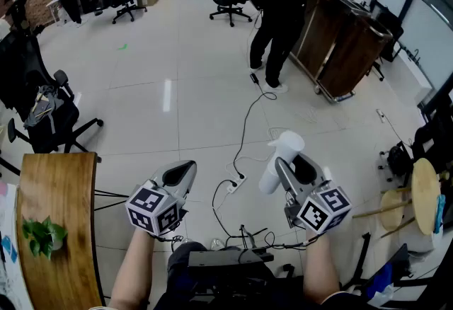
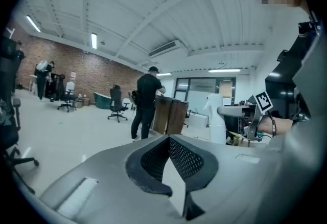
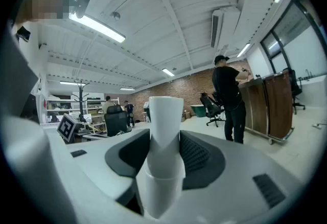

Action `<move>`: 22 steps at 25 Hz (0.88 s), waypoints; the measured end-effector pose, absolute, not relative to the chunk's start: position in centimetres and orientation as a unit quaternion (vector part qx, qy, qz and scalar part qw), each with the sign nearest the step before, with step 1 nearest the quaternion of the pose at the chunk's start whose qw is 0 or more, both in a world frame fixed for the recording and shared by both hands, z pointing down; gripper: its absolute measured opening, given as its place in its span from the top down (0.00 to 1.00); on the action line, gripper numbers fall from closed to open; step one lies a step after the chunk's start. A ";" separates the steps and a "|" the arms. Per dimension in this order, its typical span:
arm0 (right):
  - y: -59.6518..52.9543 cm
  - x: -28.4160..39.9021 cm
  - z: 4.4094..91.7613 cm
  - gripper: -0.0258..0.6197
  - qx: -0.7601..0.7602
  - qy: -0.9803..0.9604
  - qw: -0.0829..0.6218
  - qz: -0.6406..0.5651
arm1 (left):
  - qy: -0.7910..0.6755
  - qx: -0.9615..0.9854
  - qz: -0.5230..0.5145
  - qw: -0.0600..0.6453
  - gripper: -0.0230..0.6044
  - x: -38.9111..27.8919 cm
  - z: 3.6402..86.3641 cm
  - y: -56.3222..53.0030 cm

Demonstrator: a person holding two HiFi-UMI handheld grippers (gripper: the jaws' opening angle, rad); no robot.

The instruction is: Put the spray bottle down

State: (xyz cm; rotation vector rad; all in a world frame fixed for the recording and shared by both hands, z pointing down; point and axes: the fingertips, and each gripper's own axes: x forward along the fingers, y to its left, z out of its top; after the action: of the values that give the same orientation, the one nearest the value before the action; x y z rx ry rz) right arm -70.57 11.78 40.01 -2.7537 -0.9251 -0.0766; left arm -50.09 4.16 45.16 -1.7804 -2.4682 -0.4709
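Note:
My right gripper (image 1: 297, 168) is shut on a white spray bottle (image 1: 277, 160) and holds it in the air above the floor, roughly level, its head pointing away from me. In the right gripper view the spray bottle (image 3: 164, 120) fills the gap between the dark pads (image 3: 199, 154), which press on its neck. My left gripper (image 1: 182, 173) hangs to the bottle's left with nothing in it, pad tips touching. The left gripper view shows its pads (image 2: 186, 156) meeting at the tip, and the spray bottle (image 2: 217, 118) off to the right in the right gripper (image 2: 245, 113).
A wooden table (image 1: 60, 188) with a small green plant (image 1: 42, 234) is at the lower left. Black office chairs (image 1: 39, 107) stand left of it. Cables (image 1: 241, 153) trail over the tiled floor. A person (image 1: 279, 11) stands by wooden cabinets (image 1: 340, 43). A round stool (image 1: 425, 195) is at right.

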 end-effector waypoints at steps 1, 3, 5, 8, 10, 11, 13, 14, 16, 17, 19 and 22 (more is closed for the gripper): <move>12.0 -70.0 40.2 0.65 -0.942 -0.312 0.119 -0.027 | -0.798 -0.582 -0.153 0.033 0.95 -49.4 45.1 4.1; 12.7 -68.7 40.5 0.65 -0.945 -0.304 0.120 -0.027 | -0.791 -0.591 -0.153 0.034 0.95 -47.7 45.1 4.3; 13.6 -66.9 40.7 0.65 -0.948 -0.292 0.122 -0.028 | -0.780 -0.605 -0.154 0.035 0.95 -45.5 45.2 4.6; 15.2 -63.4 41.1 0.65 -0.953 -0.272 0.127 -0.031 | -0.763 -0.627 -0.155 0.031 0.95 -41.9 45.1 5.4; 16.4 -60.7 41.4 0.65 -0.956 -0.261 0.127 -0.036 | -0.757 -0.635 -0.154 0.028 0.95 -39.5 45.2 6.2; 17.1 -59.2 41.5 0.65 -0.957 -0.257 0.126 -0.039 | -0.754 -0.638 -0.153 0.026 0.95 -38.2 45.3 6.6; 18.5 -55.8 41.6 0.65 -0.959 -0.250 0.125 -0.040 | -0.747 -0.646 -0.153 0.019 0.95 -35.1 45.4 7.2; 19.2 -54.0 41.4 0.65 -0.960 -0.247 0.123 -0.041 | -0.743 -0.651 -0.154 0.014 0.95 -33.4 45.4 7.6; 20.8 -50.6 40.7 0.65 -0.963 -0.239 0.117 -0.042 | -0.733 -0.662 -0.160 -0.001 0.95 -30.2 45.3 8.4; 21.6 -49.1 40.3 0.65 -0.964 -0.235 0.114 -0.042 | -0.727 -0.667 -0.165 -0.008 0.95 -28.8 45.3 8.8; 23.1 -46.5 39.4 0.65 -0.967 -0.228 0.108 -0.040 | -0.717 -0.676 -0.172 -0.016 0.95 -26.3 45.2 9.4; 24.7 -42.1 38.4 0.65 -0.970 -0.219 0.101 -0.035 | -0.704 -0.689 -0.174 -0.021 0.95 -22.1 45.2 9.9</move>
State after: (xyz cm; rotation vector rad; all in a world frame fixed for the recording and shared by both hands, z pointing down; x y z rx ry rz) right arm -42.09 24.75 38.37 -2.8660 -0.6466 -0.1033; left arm -22.15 9.91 45.22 -2.1932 -2.2413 -0.5544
